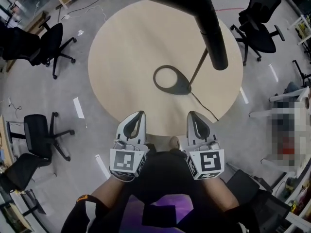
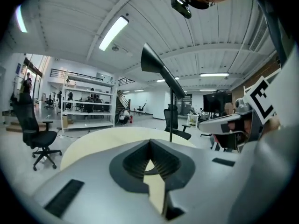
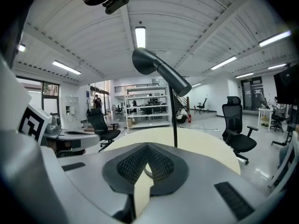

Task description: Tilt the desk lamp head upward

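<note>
At the near edge of the round bench, left gripper and right gripper rest pressed together, empty; the desk lamp head overhangs mid-bench, untouched, so the approach step likely comes next: open, reach, push it upward.

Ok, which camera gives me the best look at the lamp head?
The right gripper view: the lamp head shows whole and side-on, above its pole. The left gripper view shows the lamp head as a narrower dark wedge. The head view sees it from above, close, cut off by the top edge.
</note>
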A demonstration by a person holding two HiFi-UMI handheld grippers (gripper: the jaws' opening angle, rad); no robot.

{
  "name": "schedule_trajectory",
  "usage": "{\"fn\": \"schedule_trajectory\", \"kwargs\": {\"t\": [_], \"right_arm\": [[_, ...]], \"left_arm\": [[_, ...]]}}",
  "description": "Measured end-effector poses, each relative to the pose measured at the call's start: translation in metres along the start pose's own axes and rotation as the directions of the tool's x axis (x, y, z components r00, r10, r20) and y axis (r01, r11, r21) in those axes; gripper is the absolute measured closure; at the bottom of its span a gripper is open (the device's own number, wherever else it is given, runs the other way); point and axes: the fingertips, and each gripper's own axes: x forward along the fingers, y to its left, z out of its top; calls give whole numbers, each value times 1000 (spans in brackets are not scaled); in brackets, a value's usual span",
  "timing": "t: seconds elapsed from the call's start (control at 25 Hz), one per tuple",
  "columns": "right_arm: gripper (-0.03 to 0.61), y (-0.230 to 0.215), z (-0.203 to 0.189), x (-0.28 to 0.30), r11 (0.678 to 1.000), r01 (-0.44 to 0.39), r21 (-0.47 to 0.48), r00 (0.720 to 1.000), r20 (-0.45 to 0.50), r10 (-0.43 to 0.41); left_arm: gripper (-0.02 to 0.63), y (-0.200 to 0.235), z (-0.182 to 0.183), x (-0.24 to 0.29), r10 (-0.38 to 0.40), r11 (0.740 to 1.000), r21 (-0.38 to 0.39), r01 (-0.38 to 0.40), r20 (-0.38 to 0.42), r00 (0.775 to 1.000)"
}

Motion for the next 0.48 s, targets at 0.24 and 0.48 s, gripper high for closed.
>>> {"fn": "schedule_trajectory", "kwargs": {"t": [0.24,0.48], "right_arm": [[569,-9,-12,-21,990,-136,-26,991,7,136],[569,-14,-15,-37,980,-193,-41,981,23,194]], "left_arm": [[566,-38,-6,-11,121,992,20,-121,7,993],[566,-56,-5,-28,198,980,23,-198,22,980]]}}
